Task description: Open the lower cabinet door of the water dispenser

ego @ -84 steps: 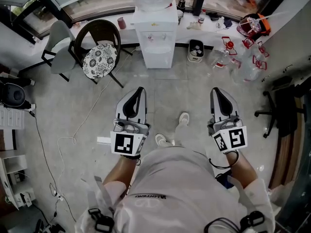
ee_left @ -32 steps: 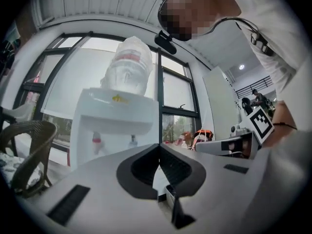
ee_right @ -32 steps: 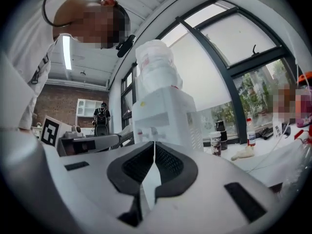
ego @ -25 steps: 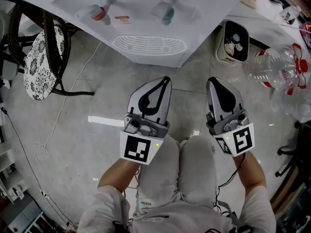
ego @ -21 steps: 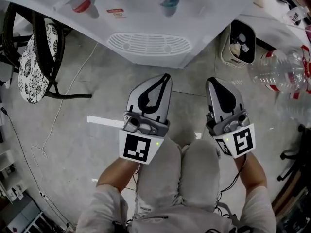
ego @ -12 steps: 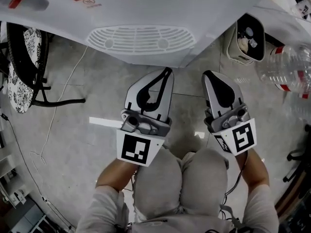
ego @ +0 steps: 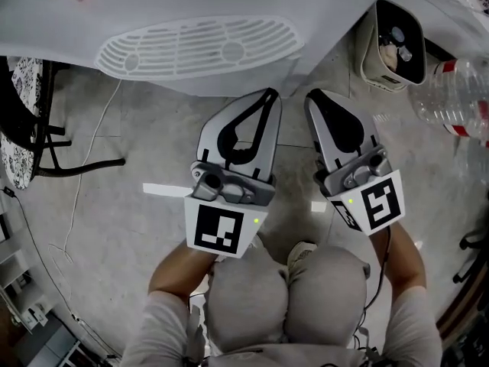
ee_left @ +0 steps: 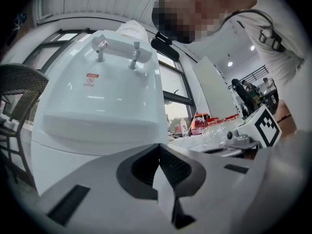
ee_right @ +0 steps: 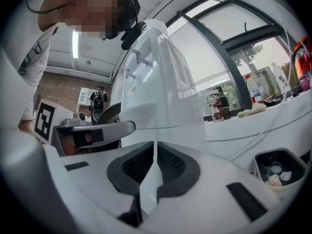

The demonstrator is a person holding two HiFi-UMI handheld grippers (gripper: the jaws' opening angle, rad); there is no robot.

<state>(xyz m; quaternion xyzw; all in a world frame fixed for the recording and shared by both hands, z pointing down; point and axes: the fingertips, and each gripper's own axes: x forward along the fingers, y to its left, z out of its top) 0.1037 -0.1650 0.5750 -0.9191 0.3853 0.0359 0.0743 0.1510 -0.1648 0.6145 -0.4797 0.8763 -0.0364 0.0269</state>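
The white water dispenser fills the top of the head view, with its oval drip grille [ego: 199,44] above both grippers. In the left gripper view its two taps [ee_left: 117,50] stand above the drip ledge, and the lower cabinet front [ee_left: 51,165] shows beneath it. My left gripper [ego: 269,95] is shut and empty, with its tip just short of the dispenser's base. My right gripper [ego: 312,96] is close beside it, also shut with nothing in it. In the right gripper view the dispenser's side [ee_right: 161,82] rises straight ahead of the shut right gripper [ee_right: 155,144].
A chair with a patterned cushion [ego: 15,132] stands at the left, and a cable [ego: 80,182] trails over the floor. A small bin [ego: 397,40] and clear water bottles [ego: 466,90] lie at the right. The person's knees [ego: 283,297] are just behind the grippers.
Both grippers have sunk and come closer to the dispenser's base. The taps have slid out of the head view's top and the drip grille looks larger. Both jaws stay shut.
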